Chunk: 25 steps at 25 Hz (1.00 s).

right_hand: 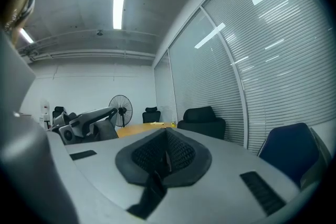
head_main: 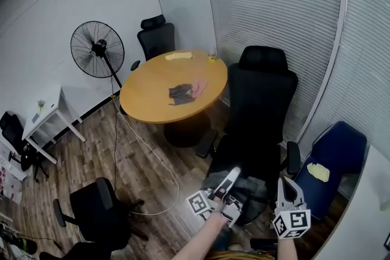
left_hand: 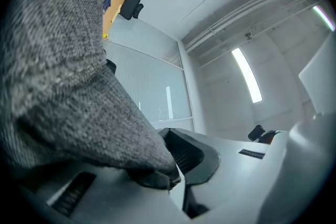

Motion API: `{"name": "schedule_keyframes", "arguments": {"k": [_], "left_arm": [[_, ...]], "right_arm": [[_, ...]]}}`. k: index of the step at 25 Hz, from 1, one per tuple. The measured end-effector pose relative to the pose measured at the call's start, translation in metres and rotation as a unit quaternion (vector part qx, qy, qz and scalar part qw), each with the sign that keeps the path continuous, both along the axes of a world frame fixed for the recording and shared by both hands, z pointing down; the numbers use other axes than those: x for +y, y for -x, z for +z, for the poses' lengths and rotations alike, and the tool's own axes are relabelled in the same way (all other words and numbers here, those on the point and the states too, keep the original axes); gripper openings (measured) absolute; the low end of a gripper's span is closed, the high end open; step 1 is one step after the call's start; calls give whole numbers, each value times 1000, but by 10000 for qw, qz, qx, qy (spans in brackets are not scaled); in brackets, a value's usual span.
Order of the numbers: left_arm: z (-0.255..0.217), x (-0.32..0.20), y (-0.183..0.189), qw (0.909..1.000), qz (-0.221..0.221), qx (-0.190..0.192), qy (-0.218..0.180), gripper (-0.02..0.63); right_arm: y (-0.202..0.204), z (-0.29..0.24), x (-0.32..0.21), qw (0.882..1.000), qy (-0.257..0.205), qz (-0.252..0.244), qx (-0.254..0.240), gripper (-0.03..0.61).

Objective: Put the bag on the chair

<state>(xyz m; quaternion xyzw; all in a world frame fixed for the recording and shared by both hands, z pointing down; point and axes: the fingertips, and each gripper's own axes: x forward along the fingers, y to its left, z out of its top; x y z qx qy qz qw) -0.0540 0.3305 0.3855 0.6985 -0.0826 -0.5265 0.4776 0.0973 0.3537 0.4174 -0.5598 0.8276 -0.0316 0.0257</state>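
Note:
A grey knitted bag (head_main: 253, 189) rests low over the seat of the tall black office chair (head_main: 263, 100) right in front of me. My left gripper (head_main: 233, 175) is shut on the bag's fabric. In the left gripper view the grey bag (left_hand: 63, 86) fills the left half, and its edge is pinched where the left gripper (left_hand: 170, 178) closes. My right gripper (head_main: 287, 184) hangs beside it on the right, apart from the bag. In its own view the right gripper (right_hand: 165, 157) is shut, pads together, with nothing between them.
A round wooden table (head_main: 152, 79) with a dark cloth (head_main: 181, 93) stands behind the chair. A standing fan (head_main: 97, 49) and a black chair (head_main: 157, 36) are at the back. A blue chair (head_main: 335, 161) is to the right, another black chair (head_main: 97, 210) to the left, with a cable (head_main: 146, 155) on the floor.

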Motion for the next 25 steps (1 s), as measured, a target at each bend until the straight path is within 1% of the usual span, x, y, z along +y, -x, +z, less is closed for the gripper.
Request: {"name": "schedule_keyframes", "arguments": {"k": [3, 5, 9, 12, 14, 16, 20, 25], "left_arm": [[5, -35, -6, 10000, 53, 26, 70, 20], [11, -63, -11, 9999, 138, 19, 93, 21], [19, -122, -31, 9978, 657, -57, -50, 21], [22, -178, -44, 9950, 990, -154, -11, 21], [26, -211, -48, 9935, 1119, -196, 66, 21], [31, -243, -50, 9924, 1192, -254, 146, 21], [43, -298, -49, 9911, 1275, -199, 341, 21], [54, -352, -59, 9893, 1309, -449, 458, 21]], "right_arm": [[-5, -1, -27, 9998, -90, -49, -141, 13], [-10, 5, -53, 9999, -54, 18, -113, 14], [-19, 22, -117, 9997, 134, 188, -125, 14], [-24, 30, -175, 9988, 307, 329, -188, 14], [-22, 32, -210, 9985, 354, 366, -178, 14], [-18, 33, -243, 9985, 354, 360, -188, 14], [-11, 37, -295, 9983, 430, 395, -83, 14], [-18, 44, -335, 9970, 532, 568, -19, 14]]}}
